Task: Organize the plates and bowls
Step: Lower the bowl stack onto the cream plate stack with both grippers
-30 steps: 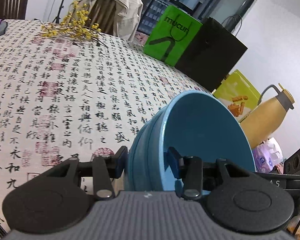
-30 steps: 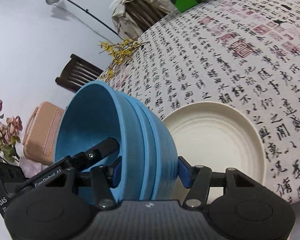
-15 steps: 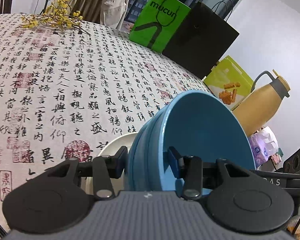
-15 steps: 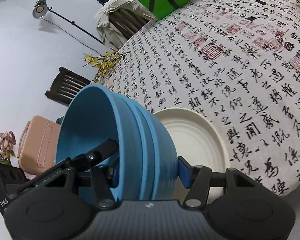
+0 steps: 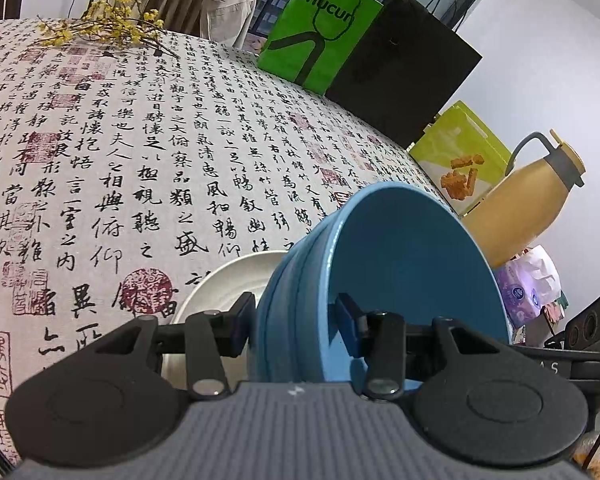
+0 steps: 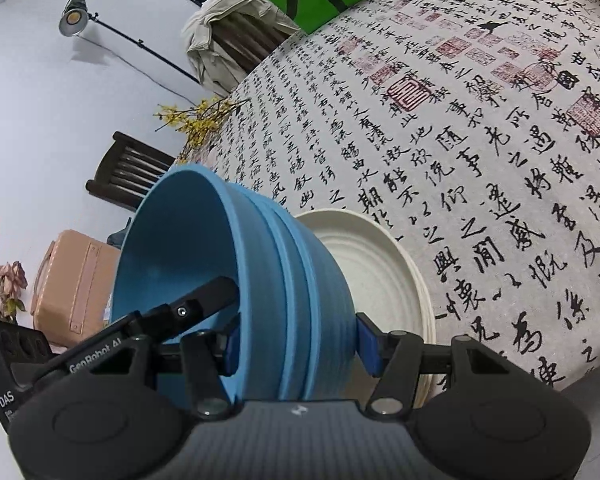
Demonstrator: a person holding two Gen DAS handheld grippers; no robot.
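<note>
Blue bowls (image 5: 380, 276), nested in a stack of several, are carried tilted between both tongs, above the near edge of the desk (image 5: 140, 140) and beside the cream plate (image 6: 376, 268). Left tongs (image 5: 296, 316) are closed on one side of the stack's rim, one pad outside the wall and one inside. Right tongs (image 6: 300, 344) are closed on the opposite side in the same fashion. Step in hand, as judged: carrying the nested bowls toward the plate for setting down. The next move calls for both hands to level the stack together, lower it until its base rests on the plate or on the cloth beside it, and only then part the jaws.
</note>
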